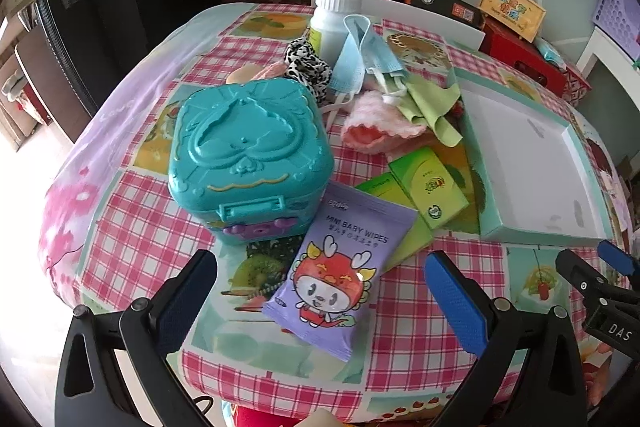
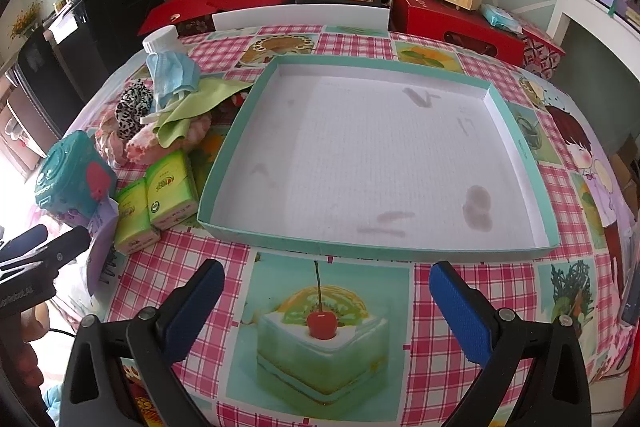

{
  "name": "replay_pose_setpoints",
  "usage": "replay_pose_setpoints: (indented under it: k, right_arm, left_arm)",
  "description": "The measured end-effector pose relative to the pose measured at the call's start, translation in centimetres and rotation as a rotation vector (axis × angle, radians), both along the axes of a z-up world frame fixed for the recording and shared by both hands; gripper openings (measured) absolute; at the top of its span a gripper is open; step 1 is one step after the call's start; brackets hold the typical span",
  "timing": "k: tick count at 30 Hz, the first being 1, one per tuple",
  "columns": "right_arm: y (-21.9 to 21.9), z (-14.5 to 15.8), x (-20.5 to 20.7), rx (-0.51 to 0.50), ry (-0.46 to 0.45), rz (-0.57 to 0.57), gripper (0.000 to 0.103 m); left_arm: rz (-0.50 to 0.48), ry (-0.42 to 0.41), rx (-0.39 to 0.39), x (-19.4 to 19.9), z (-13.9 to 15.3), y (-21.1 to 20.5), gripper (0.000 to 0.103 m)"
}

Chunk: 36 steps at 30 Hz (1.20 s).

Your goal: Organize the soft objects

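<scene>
- Left gripper hung over the wipes, jaws wide open, nothing in them.
- Right gripper hovered just short of the tray, jaws open too, empty.
- Soft stuff sat piled on the bench left of the tray: masks, green cloth, pink knit, scrunchie.
- Teal box was touching the wipes.
</scene>
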State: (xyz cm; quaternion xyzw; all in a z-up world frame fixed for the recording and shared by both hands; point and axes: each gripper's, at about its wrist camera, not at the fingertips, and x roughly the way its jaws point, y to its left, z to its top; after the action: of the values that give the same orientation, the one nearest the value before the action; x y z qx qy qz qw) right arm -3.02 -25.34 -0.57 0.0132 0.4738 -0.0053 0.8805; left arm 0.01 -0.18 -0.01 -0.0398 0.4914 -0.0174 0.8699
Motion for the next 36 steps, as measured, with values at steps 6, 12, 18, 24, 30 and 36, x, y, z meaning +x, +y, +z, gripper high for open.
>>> replay_pose_setpoints:
  k: [6, 12, 18, 24, 30, 36]
  right_arm:
    - [0.0, -0.1, 0.0, -0.002, 0.003, 0.002, 0.103]
    - [0.7, 0.4, 0.2, 0.038, -0.016, 0.047, 0.103]
    - [2.6, 1.0, 1.4, 0.116, -0.021, 0.147, 0.103]
    - [4.9, 1.2, 2.5, 0.125, -0.020, 0.241, 0.103]
    - [5.9, 0.5, 3.0, 0.130, 0.000, 0.269, 0.103]
    - [6.1, -0.1, 3.5, 0.130, 0.019, 0.276, 0.103]
  left_arm:
    - [-0.025, -0.011, -0.058, -0.1, -0.1, -0.1, 0.103]
    - [-0.038, -0.001, -0.059, 0.2, -0.4, 0.4, 0.103]
    - [-0.032, 0.053, -0.012, 0.5, -1.8, 0.6, 0.103]
    - [-0.039, 0.071, -0.055, 0.7, -2.8, 1.1, 0.087]
    - [-0.087, 0.084, -0.120, 1.0, -3.3, 1.2, 0.069]
    - [-0.117, 0.093, -0.161, 1.1, -3.8, 0.9, 0.052]
